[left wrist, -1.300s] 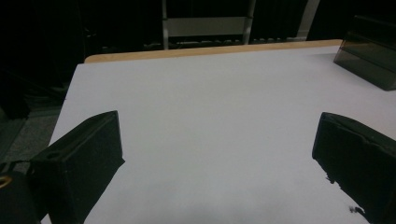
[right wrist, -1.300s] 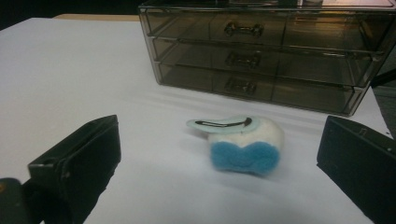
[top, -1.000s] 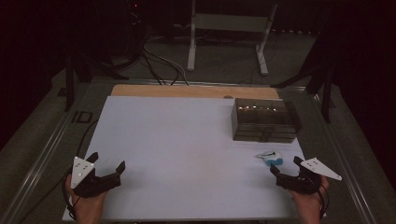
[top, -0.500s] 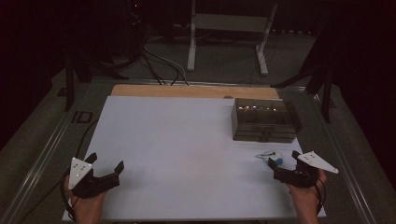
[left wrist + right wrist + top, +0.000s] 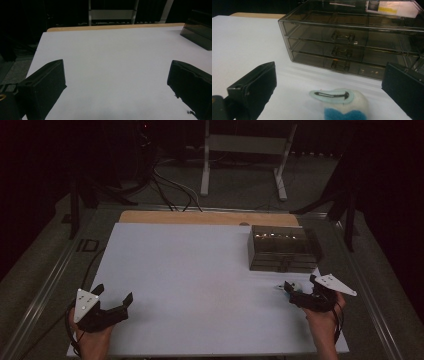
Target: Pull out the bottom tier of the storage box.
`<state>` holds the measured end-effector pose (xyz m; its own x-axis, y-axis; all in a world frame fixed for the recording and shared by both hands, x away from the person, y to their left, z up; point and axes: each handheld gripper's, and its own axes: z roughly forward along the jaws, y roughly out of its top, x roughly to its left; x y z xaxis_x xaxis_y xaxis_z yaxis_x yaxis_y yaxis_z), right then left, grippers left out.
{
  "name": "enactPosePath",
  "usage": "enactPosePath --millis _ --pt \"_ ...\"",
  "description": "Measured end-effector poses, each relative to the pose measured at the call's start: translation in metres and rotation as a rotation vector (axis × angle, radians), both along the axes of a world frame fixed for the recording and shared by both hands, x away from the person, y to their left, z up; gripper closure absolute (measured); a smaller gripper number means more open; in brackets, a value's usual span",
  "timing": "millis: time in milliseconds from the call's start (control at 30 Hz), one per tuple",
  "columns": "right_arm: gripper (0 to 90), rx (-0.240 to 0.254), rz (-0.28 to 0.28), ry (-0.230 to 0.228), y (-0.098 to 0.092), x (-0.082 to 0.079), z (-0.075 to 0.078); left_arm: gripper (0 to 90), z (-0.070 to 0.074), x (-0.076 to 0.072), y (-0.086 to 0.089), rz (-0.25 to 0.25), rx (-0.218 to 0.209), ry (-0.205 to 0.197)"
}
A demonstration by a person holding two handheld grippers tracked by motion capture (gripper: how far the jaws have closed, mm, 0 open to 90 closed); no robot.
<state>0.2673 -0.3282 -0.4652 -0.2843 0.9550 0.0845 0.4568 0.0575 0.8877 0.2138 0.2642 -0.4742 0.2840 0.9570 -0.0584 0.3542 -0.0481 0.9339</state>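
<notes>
R gripper (image 5: 299, 289) released, straddling hair clip (image 5: 342, 100) w/ drawer box (image 5: 352, 40) at 12 o'clock; I judge approach step, next: clench on clip; L gripper (image 5: 112, 296) released, idle.

A dim lab or recording studio: a white-topped table (image 5: 200, 280), with black cables (image 5: 170, 185) and a white metal stand (image 5: 245, 150) on the floor beyond the grippers.

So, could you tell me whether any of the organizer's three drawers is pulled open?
No, in the right gripper view all three drawers of the smoky organizer sit flush with its front.
</notes>
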Motion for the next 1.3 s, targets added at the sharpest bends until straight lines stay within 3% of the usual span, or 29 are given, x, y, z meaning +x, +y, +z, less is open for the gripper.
enactPosePath --millis 967,1300 --pt "0.0 -0.008 -0.035 0.035 0.003 0.036 -0.006 3.3 0.0 0.0 0.0 0.004 -0.002 -0.001" --pt "0.0 -0.011 -0.048 0.073 0.003 0.052 -0.017 3.3 0.0 0.0 0.0 0.006 -0.001 -0.003"
